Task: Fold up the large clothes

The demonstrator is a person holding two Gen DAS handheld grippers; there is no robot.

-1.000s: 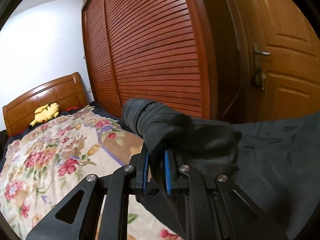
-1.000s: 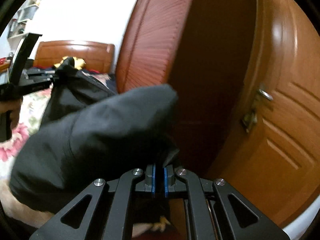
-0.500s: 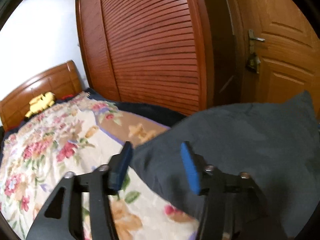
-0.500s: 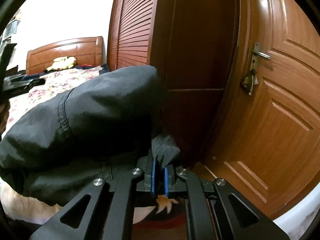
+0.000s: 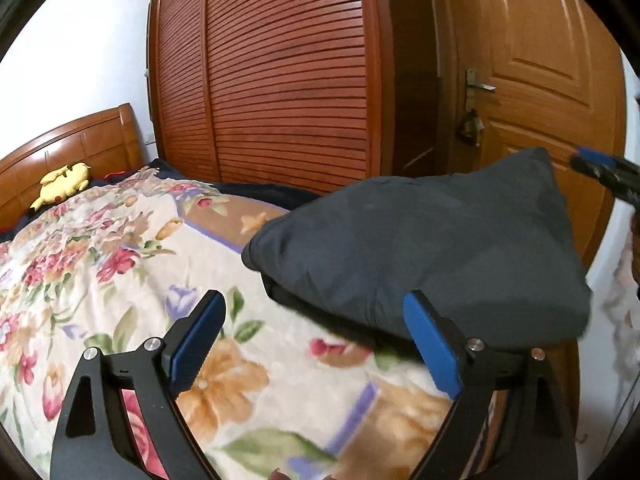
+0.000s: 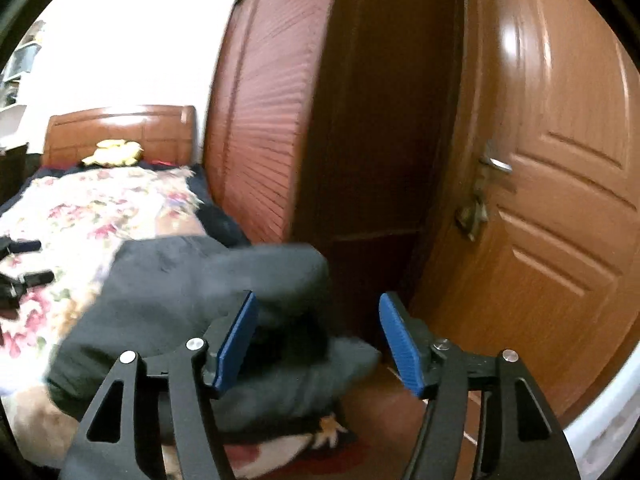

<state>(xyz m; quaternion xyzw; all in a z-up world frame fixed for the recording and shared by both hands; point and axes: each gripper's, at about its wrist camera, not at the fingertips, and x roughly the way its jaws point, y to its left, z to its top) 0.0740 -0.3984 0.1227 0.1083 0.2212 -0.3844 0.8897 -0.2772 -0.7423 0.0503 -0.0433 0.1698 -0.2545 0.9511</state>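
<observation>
A dark grey garment (image 5: 420, 248) lies in a puffy fold on the floral bed cover (image 5: 100, 264), near the bed's foot corner. My left gripper (image 5: 314, 344) hovers just short of its near edge. Its jaws are opening wide, with only bed cover between the blue pads (image 5: 196, 344). In the right wrist view the garment (image 6: 192, 300) bulges at lower left. My right gripper (image 6: 318, 344) is over its end; the jaws are opening, cloth lies between the pads (image 6: 236, 344) but they do not press it. The right gripper's tip (image 5: 596, 162) shows at the garment's far corner.
A wooden headboard (image 5: 68, 144) with a yellow plush toy (image 5: 64, 184) stands at the bed's far end. Louvred wardrobe doors (image 5: 280, 80) run along the bed's far side. A wooden door (image 6: 560, 200) with a metal handle (image 6: 494, 162) stands beyond the bed's foot.
Both grippers were shut on the garment and held it up; both have let go and spread. The garment now rests folded on the bed, and the left gripper has drawn back from it.
</observation>
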